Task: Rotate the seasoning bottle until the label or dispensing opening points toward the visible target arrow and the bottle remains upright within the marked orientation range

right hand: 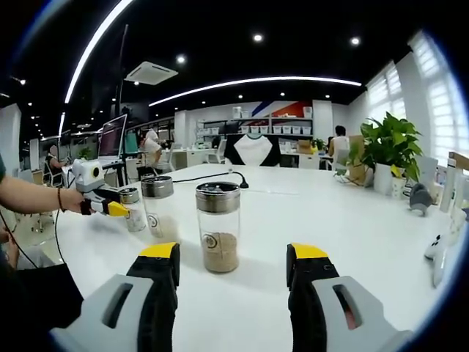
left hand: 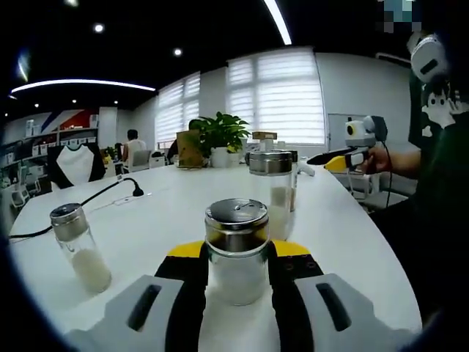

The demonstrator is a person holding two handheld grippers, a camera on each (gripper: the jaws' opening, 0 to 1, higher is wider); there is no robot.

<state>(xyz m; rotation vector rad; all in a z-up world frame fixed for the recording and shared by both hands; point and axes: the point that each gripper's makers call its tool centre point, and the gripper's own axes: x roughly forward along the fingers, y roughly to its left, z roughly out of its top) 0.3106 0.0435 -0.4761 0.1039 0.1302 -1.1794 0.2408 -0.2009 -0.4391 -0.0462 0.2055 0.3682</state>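
White table surface (left hand: 168, 220) carries the whole setup, inside an open office with blinds and ceiling lights behind.

My left gripper (left hand: 238, 282) occupies the bottom centre of the left gripper view. Its jaws are clamped on the seasoning bottle (left hand: 236, 249), which stands upright on the table with its metal lid (left hand: 236, 214) facing up. My right gripper (right hand: 233, 293) sits at the bottom of the right gripper view with its jaws spread apart and nothing between them. In the left gripper view that same tool appears at the right edge, held clear of the table by my hand (left hand: 381, 158).

A second bottle (right hand: 218, 227), with brown granules and a round label, stands upright just ahead of the open jaws, centre frame. A third bottle (left hand: 79, 246) stands at lower left in the left gripper view, and a taller jar (left hand: 272, 187) stands behind the gripped one.

Step in hand, as I judge it: grip secured, rotation pending. No target arrow is visible to me on the table. The next move calls for twisting about the vertical axis only, keeping the base flat so the bottle does not tilt, and stopping once the opening meets the mark.
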